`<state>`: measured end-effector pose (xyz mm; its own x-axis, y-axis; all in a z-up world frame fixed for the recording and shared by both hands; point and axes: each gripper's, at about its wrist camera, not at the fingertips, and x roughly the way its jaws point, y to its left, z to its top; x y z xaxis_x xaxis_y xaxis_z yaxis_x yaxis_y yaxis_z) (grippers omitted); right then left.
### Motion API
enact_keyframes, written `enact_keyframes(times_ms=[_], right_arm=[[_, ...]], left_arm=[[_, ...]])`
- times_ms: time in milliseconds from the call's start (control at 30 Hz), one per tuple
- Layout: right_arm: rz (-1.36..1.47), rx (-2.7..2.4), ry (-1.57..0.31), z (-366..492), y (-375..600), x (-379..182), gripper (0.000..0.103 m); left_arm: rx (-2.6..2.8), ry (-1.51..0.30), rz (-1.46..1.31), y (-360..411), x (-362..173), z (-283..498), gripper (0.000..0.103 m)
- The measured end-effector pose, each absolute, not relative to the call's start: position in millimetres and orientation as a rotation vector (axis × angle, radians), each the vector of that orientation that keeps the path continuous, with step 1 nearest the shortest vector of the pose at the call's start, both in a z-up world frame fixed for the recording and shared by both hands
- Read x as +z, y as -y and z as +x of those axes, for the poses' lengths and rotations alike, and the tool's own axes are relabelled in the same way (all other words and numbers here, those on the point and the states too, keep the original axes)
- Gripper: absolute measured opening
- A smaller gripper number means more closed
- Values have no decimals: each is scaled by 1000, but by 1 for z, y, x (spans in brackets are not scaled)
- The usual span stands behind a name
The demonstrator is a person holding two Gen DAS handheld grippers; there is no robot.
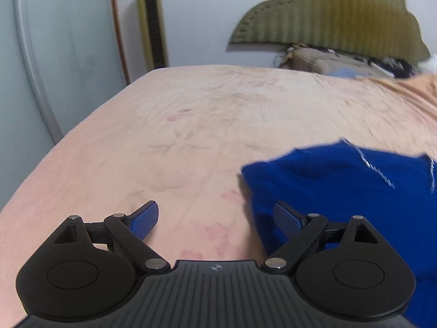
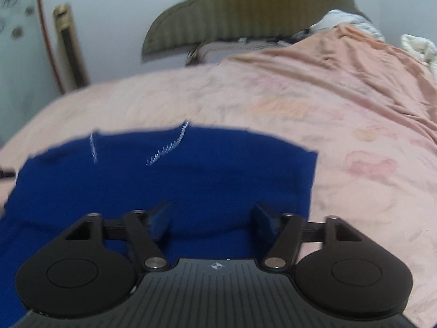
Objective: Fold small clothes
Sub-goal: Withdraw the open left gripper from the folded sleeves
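Note:
A small royal-blue garment [image 2: 169, 180] with white stitching lies on the pink bedsheet [image 2: 341, 125]. In the left wrist view the blue garment [image 1: 341, 191] fills the lower right. My left gripper [image 1: 217, 220] stands open over bare sheet at the garment's left edge, its right finger over the blue cloth, nothing between the pads. My right gripper [image 2: 211, 218] hovers open just above the garment's near part; the cloth lies under the gap, and the pads do not press on it.
The bed [image 1: 191, 114] drops off at its left edge toward a pale door [image 1: 62, 49] and a gold tower fan [image 1: 151, 19]. An olive quilted headboard [image 2: 245, 8] stands at the back. A peach blanket [image 2: 368, 63] is bunched at the far right.

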<state>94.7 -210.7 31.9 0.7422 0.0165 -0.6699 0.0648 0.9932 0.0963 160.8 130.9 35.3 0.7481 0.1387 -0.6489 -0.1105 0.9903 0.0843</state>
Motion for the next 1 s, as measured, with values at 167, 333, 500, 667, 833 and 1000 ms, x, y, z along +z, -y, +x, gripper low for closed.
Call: enact_keyframes(times_ms=[167,333,500,667,833,1000], right_arm=[[88,-36,-717,70,195,40,76],[74,46,-719,37,174,46,86],[90,48,-743,15,163,41,91],[67,6,-688,-14,162,40,93],[95,-39,-663,-40,169,31,94],[54,-9,-604,-63,151,27,94]], left_arm=[[-16,-743,22,-110,39,124,92],[-118,-800,16,-77,28,89,92],[-154,-831,41,-58,18,66,92],[-141,-839,45,-56,12,51,92],[-134,-835,40,-54,12,36,92],[-137,-835,47,-47,13,28,92]])
